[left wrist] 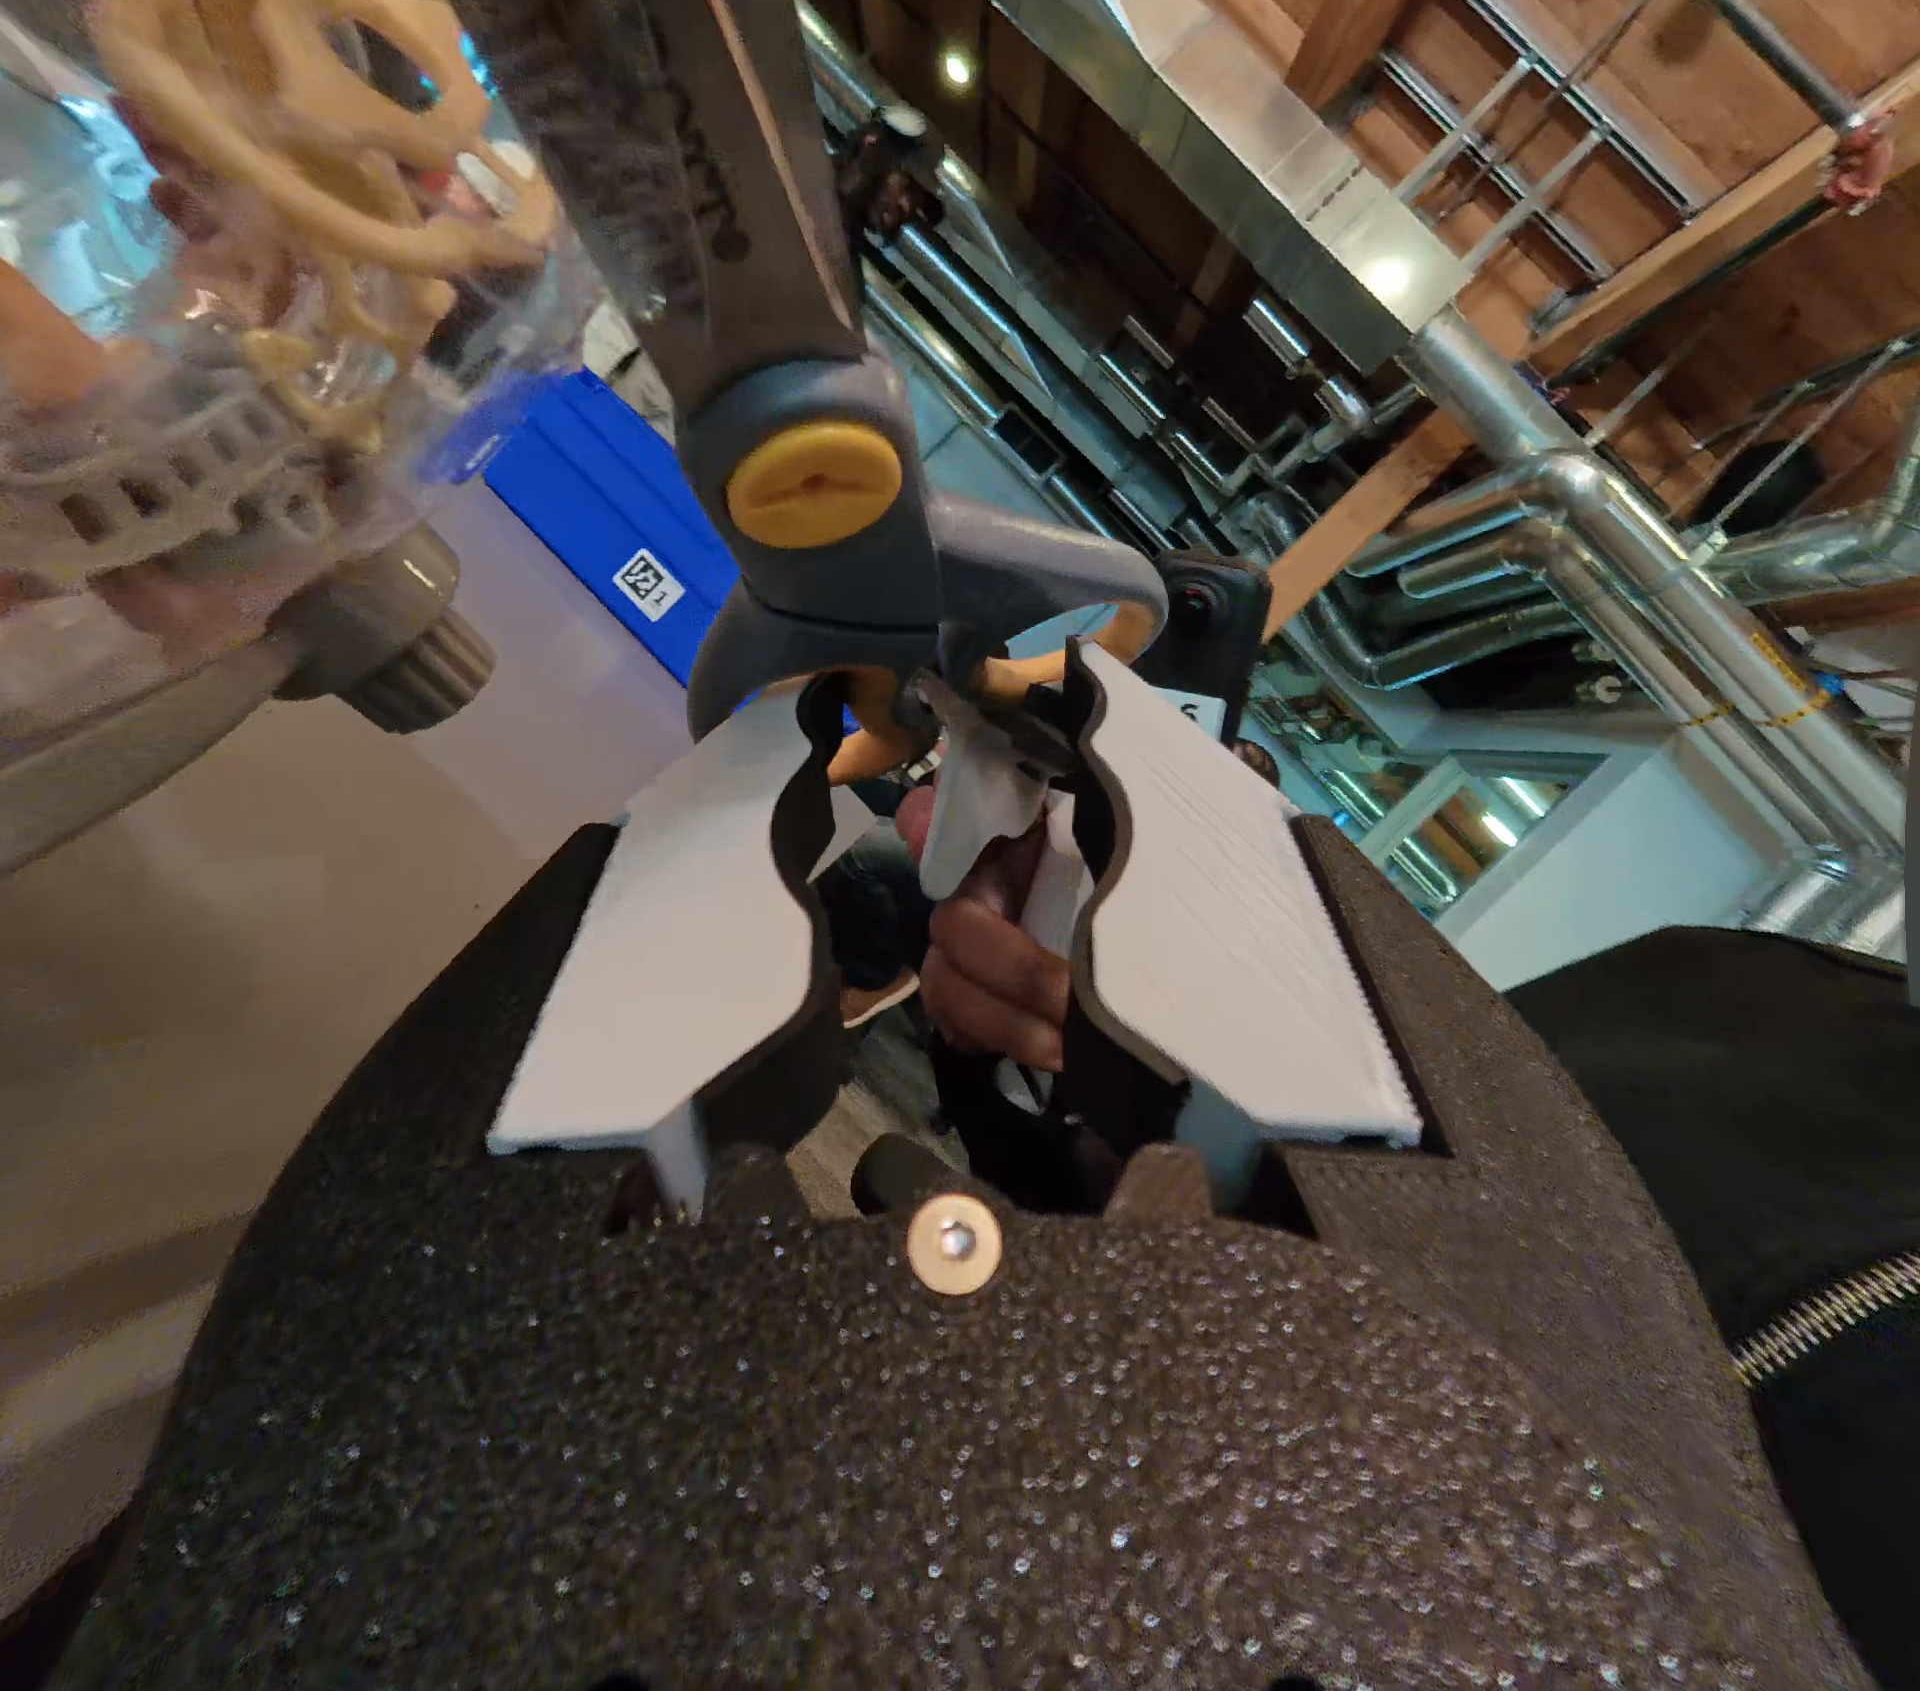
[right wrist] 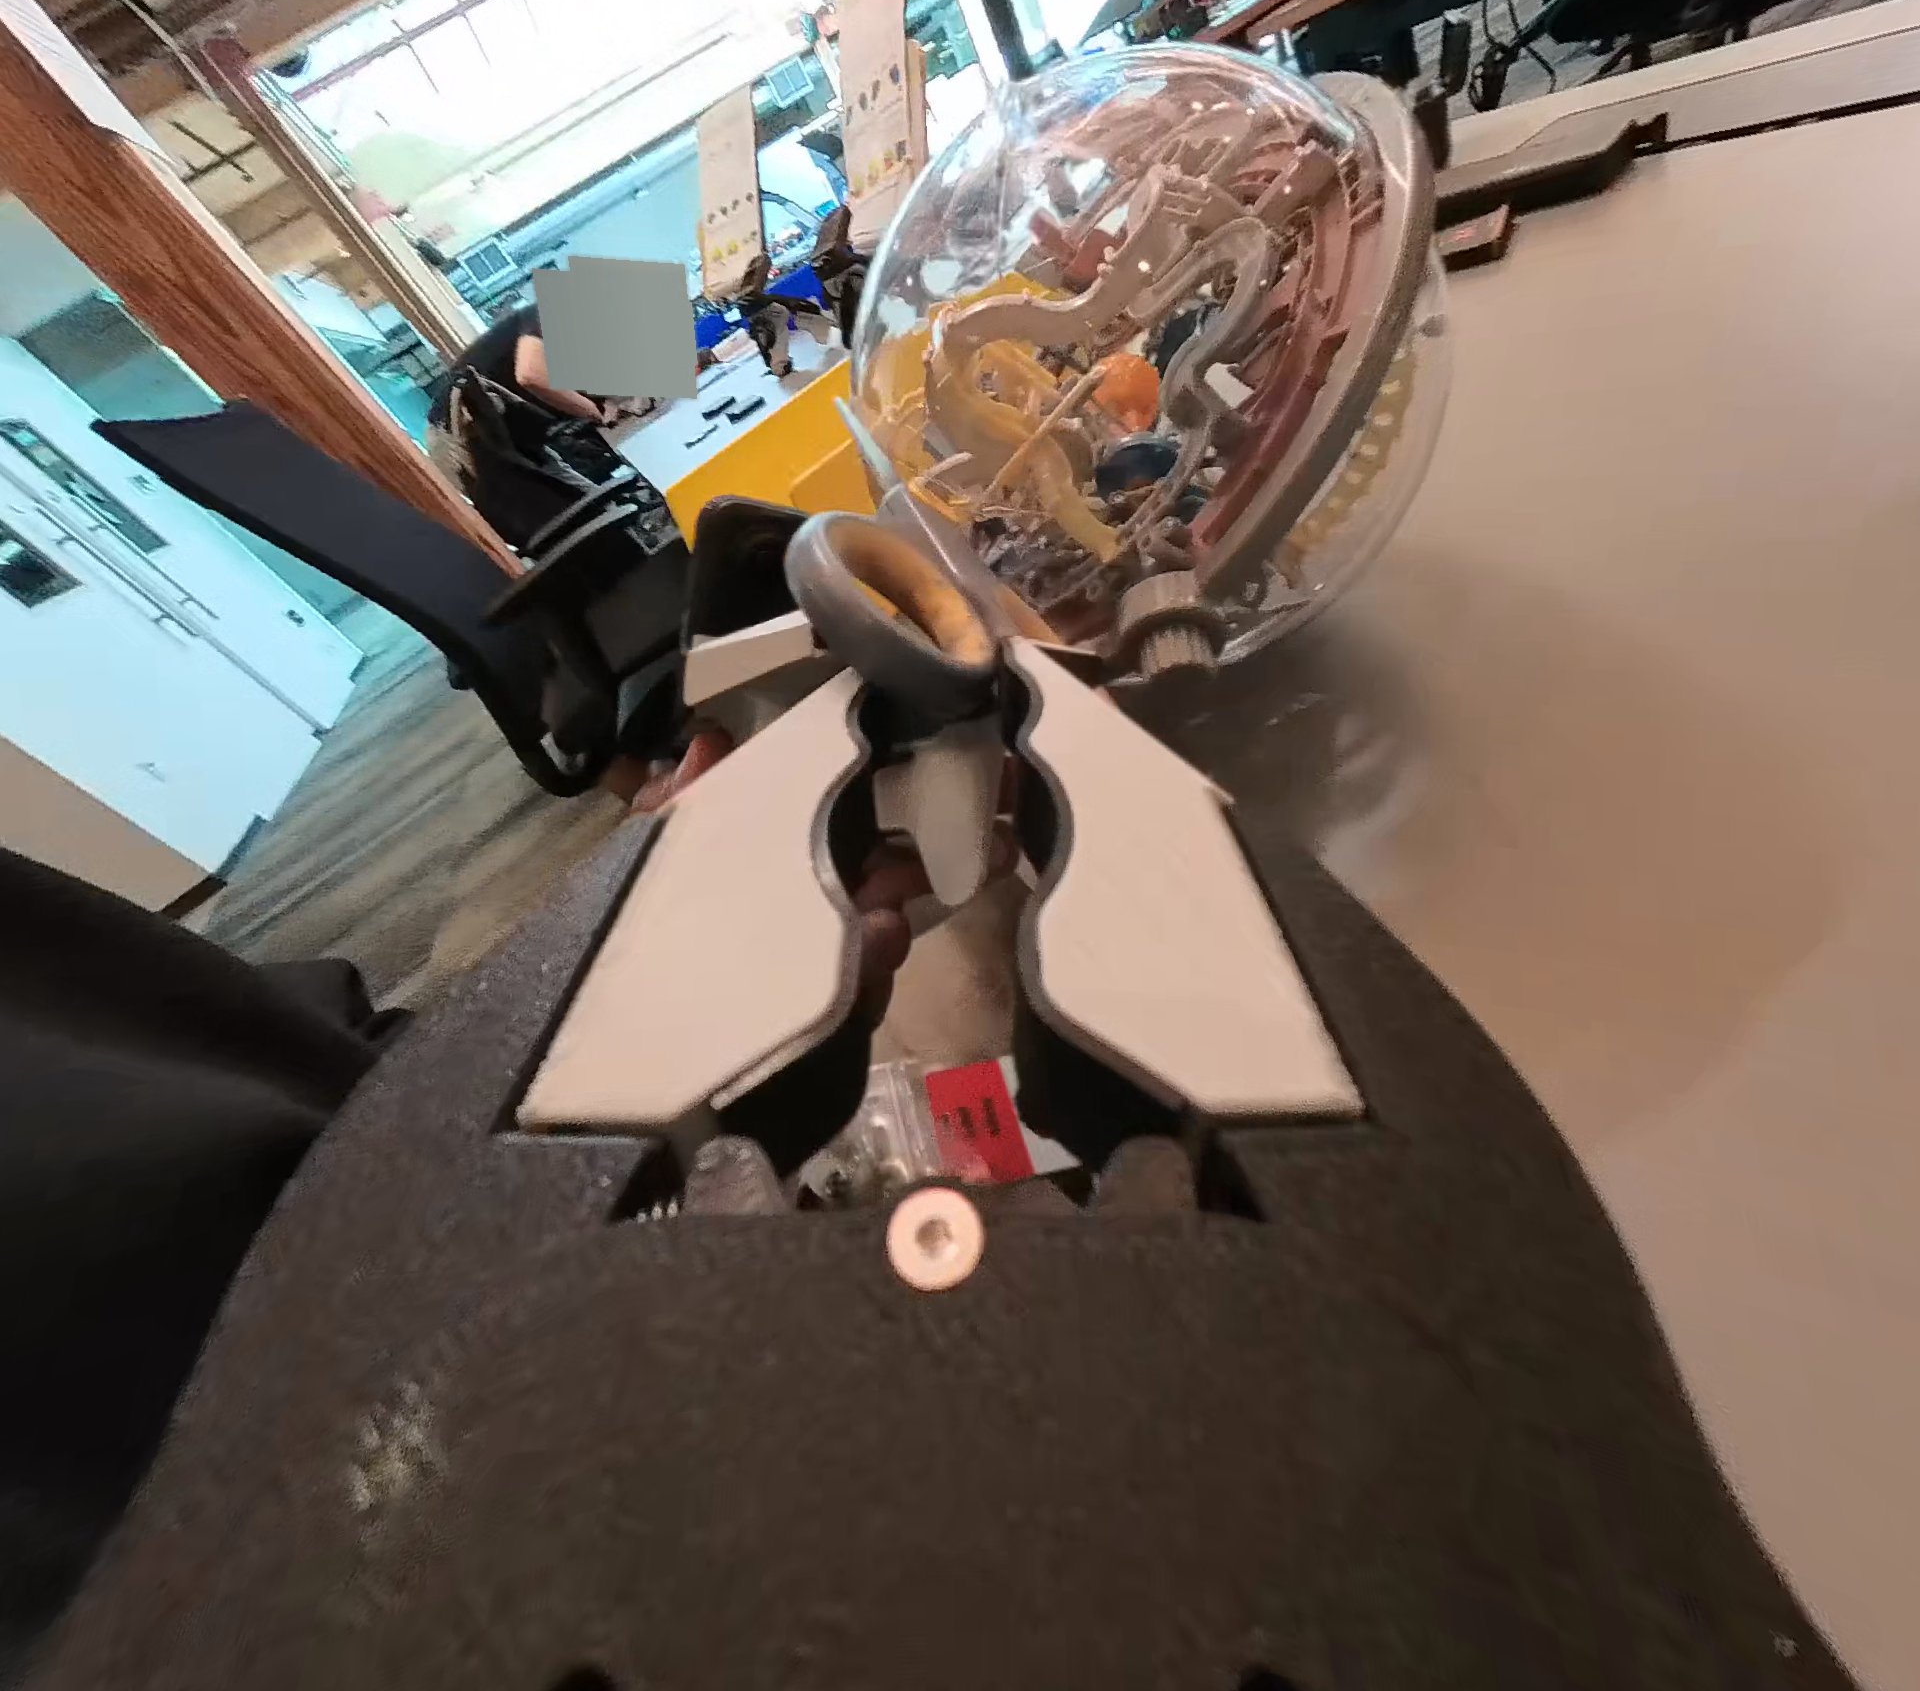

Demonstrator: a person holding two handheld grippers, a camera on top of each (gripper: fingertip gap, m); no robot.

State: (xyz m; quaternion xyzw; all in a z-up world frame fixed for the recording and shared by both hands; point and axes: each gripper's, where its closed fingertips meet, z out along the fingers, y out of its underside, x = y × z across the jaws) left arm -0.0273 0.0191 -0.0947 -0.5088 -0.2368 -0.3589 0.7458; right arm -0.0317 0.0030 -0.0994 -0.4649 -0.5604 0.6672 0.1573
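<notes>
A pair of scissors [left wrist: 810, 488] with grey handles, orange lining and a yellow pivot is held in the air, blades pointing up. My left gripper [left wrist: 951, 696] is shut on its handles just below the pivot. My right gripper [right wrist: 935, 685] is shut on one grey handle loop [right wrist: 883, 602] from the opposite side. Each gripper shows just beyond the other's fingertips, and a hand [left wrist: 997, 966] shows between the left fingers. A clear plastic maze ball [right wrist: 1143, 394] rests on the table right behind the scissors. It is blurred at the upper left of the left wrist view [left wrist: 239, 187].
The ball sits on a pale table [right wrist: 1610, 758]. A flat black device [right wrist: 1538, 161] lies at the table's far edge. A black office chair [right wrist: 416, 561] and a yellow box [right wrist: 769, 446] stand left of the ball, with a seated person behind. A blue box [left wrist: 603, 498] stands beyond the table. My left and right fingertips are right by each other.
</notes>
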